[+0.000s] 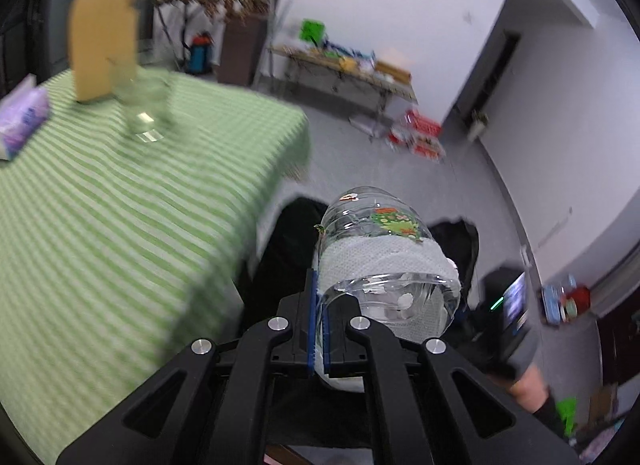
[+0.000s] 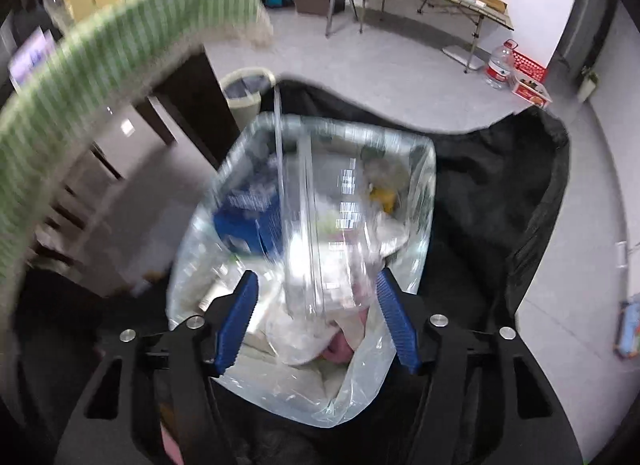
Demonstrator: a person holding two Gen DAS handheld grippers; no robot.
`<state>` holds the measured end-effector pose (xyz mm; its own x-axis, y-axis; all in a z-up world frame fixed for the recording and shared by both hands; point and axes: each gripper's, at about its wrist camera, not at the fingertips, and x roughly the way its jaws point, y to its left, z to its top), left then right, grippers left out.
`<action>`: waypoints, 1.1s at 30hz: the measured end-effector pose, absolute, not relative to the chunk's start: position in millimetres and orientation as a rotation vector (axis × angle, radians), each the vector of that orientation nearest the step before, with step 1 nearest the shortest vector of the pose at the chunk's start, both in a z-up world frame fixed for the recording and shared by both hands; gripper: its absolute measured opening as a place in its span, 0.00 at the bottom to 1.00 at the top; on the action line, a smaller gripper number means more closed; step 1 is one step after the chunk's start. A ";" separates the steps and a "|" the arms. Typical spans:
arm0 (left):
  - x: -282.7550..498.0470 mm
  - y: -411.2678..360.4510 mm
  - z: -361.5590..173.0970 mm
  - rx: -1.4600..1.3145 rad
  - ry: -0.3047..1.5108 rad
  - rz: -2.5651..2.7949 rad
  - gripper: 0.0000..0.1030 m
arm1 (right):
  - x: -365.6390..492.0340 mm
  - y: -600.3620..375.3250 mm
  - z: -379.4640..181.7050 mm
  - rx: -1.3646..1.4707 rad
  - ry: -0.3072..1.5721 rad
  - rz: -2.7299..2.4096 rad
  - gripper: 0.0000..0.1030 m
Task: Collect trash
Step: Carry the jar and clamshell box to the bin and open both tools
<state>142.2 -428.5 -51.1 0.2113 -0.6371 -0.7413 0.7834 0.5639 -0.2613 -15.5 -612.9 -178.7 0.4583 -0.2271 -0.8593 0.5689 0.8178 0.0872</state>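
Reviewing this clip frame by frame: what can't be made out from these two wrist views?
- Left wrist view: what the left claw actually pinches on the clear cup; its fingers hide the contact.
- Left wrist view: the packet is blurred and cut by the left edge, print unreadable.
- Right wrist view: contents of the clear trash bag are motion-blurred; only a blue box stands out.
- Right wrist view: whether the open right claw touches the bag.

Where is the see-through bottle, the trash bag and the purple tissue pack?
clear bottle (image 1: 384, 257): left wrist view, white-wrapped middle.
trash bag (image 2: 408, 201): right wrist view, right wall.
tissue pack (image 1: 22, 117): left wrist view, front face.
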 end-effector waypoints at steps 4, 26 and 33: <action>119.6 -467.6 -106.3 0.254 1.062 -1.002 0.00 | -38.5 -629.3 -138.1 0.384 0.841 -0.552 0.64; 90.9 -564.1 -221.7 0.523 1.280 -0.942 0.62 | -74.5 -660.6 -115.6 0.401 0.745 -0.610 0.64; 111.1 -542.3 -202.5 0.453 1.242 -0.938 0.62 | -55.2 -644.3 -89.2 0.359 0.688 -0.582 0.64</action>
<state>111.1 -542.3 -202.5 0.0319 -0.3526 -0.9352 0.8027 0.5666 -0.1863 -55.1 -644.3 -89.2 0.6244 -0.3809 -0.6819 0.6094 0.7837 0.1203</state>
